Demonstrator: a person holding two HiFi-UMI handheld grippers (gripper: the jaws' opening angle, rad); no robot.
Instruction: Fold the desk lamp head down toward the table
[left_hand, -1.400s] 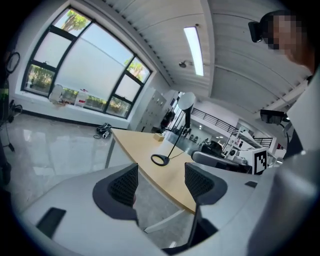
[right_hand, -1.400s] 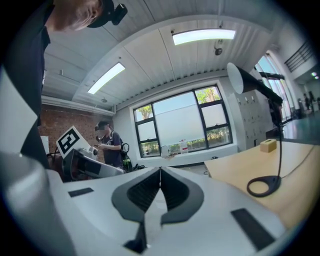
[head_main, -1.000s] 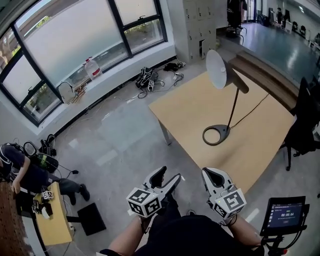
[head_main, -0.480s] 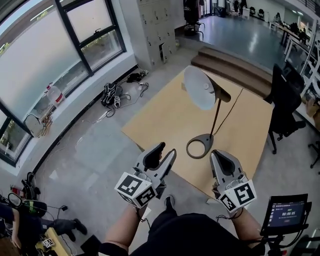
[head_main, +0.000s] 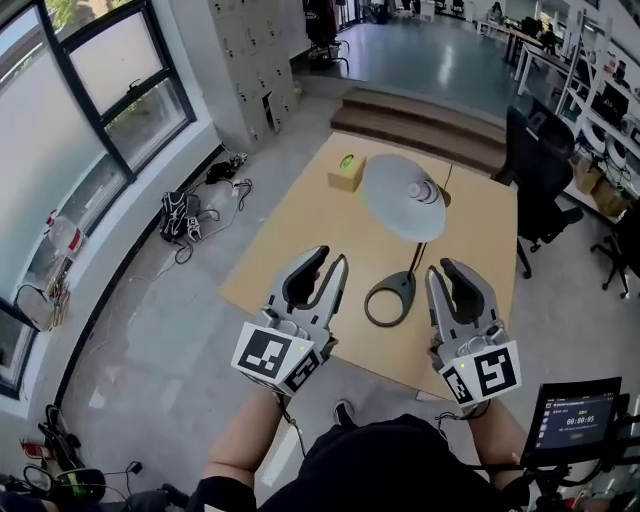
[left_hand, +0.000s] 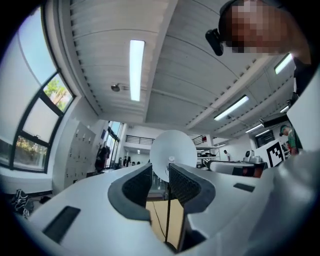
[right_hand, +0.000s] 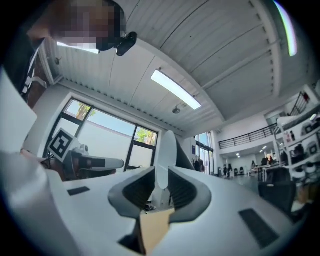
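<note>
The desk lamp stands on the wooden table (head_main: 290, 240), its white shade (head_main: 403, 197) up on a thin dark stem above a ring base (head_main: 390, 298). My left gripper (head_main: 330, 262) hovers over the table's near edge, left of the base. Its jaws are closing, almost together, with nothing between them. My right gripper (head_main: 456, 270) is held to the right of the base, shut and empty. Past the left gripper (left_hand: 160, 172) in its own view I see the shade (left_hand: 173, 152) and stem (left_hand: 167, 210) well beyond. The right gripper view shows the right gripper (right_hand: 161, 175) with the shade (right_hand: 165, 150) edge-on.
A small yellow box (head_main: 347, 170) sits at the table's far edge. A black office chair (head_main: 535, 165) stands at the right end, wooden steps (head_main: 430, 115) behind. Bags and cables (head_main: 185, 212) lie on the floor at left. A screen on a stand (head_main: 575, 430) is at lower right.
Both grippers have risen and come forward from over my lap to the table's near edge, either side of the lamp base. The left jaws went from spread wide to nearly together.
</note>
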